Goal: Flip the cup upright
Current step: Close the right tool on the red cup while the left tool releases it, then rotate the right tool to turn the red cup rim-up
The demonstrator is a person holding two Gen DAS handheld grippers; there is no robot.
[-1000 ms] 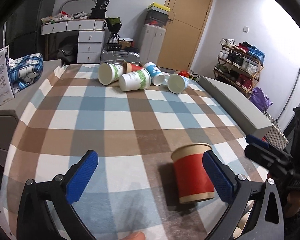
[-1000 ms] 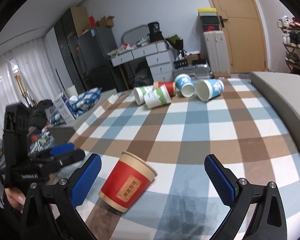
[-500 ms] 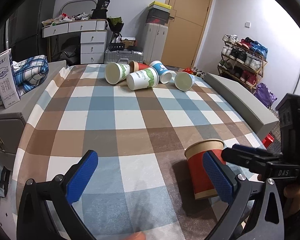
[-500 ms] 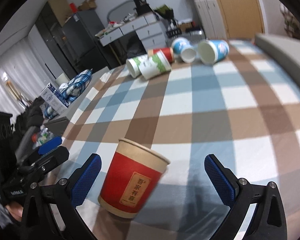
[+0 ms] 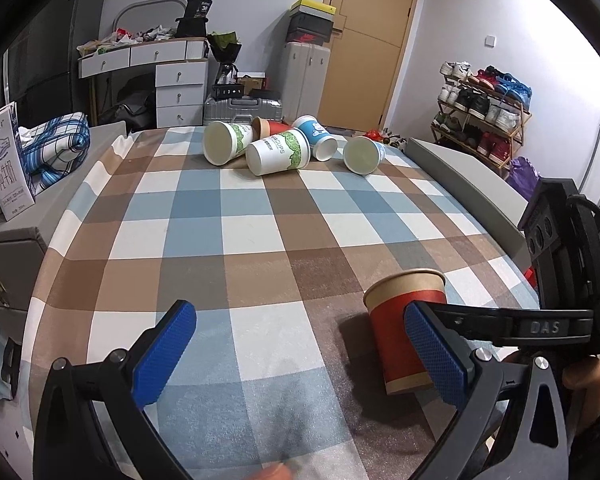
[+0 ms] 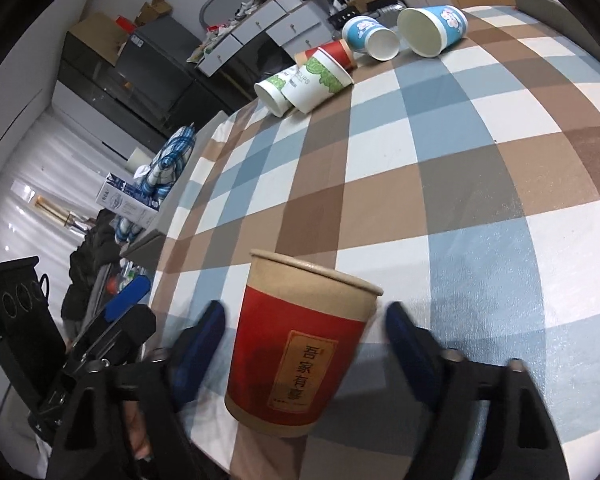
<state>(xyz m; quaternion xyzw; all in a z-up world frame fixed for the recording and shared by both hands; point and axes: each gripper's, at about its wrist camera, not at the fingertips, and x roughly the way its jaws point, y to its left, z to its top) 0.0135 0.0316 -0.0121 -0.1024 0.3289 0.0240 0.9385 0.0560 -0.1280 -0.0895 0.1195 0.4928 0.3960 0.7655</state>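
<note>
Since a second ago the red paper cup [image 6: 300, 344] has gone from lying tilted to standing mouth-up, and the right gripper [image 6: 304, 352] has closed in around it. Its blue pads [image 6: 204, 340] now flank the cup on both sides, a narrow gap showing on each, so the jaws stand apart and not clamped. That cup sits by the near right corner of the table [image 5: 260, 232], on the checked cloth: a red body with kraft-brown bands at rim and base and an orange label of dark characters facing the right wrist camera. From the left wrist view the same cup [image 5: 396, 332] shows partly behind a blue pad. Beside it, along the near edge, the left gripper [image 5: 300, 356] hangs with jaws wide apart, holding nothing. At the far edge lies a cluster of tipped cups: two white-and-green cups [image 5: 278, 152], a red one [image 5: 266, 126] and two blue ones [image 5: 364, 154].
</note>
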